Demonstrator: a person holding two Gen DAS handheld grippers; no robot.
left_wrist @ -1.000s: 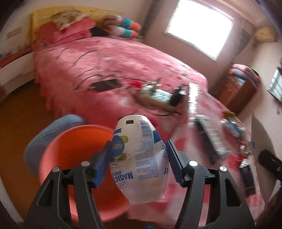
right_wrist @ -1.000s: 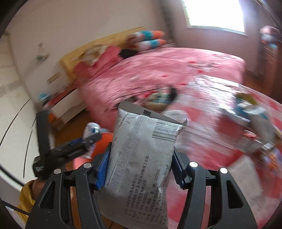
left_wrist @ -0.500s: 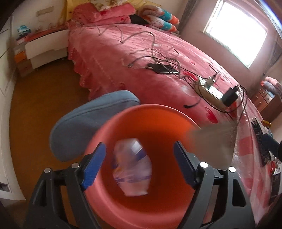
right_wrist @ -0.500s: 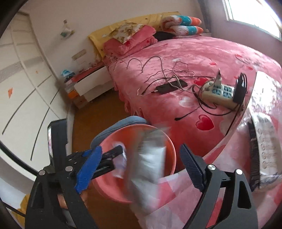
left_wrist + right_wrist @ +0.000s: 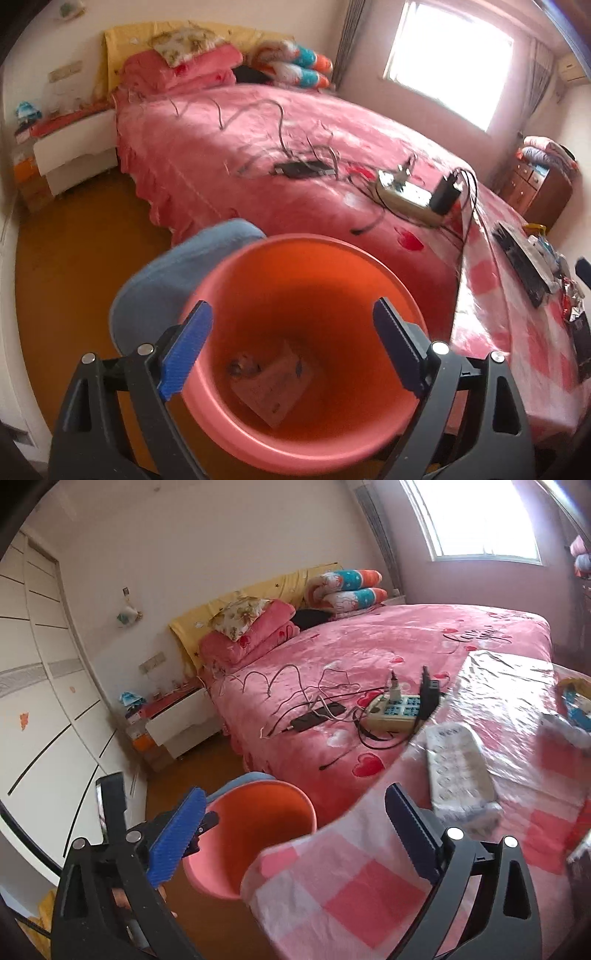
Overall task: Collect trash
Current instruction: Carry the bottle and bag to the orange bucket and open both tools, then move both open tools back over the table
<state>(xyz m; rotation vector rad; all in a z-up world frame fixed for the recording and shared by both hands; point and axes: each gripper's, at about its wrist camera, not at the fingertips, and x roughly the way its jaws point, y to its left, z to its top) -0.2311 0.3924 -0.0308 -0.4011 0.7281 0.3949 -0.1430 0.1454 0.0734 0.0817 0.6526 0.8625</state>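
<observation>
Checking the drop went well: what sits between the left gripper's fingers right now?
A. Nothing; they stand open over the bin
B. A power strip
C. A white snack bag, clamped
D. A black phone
A: the left gripper stands open and empty above the orange bin, with a flat packet lying at its bottom.

Both packets are released: the jaws of the left gripper (image 5: 291, 343) and right gripper (image 5: 299, 834) have just been opening, nothing between them; wrappers (image 5: 271, 384) are seen at 6 o'clock inside the bin (image 5: 391, 284).

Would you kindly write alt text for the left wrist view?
The open left gripper hangs over an orange bin holding a pale packet. Behind lies a pink bed strewn with cables and a power strip.
</observation>
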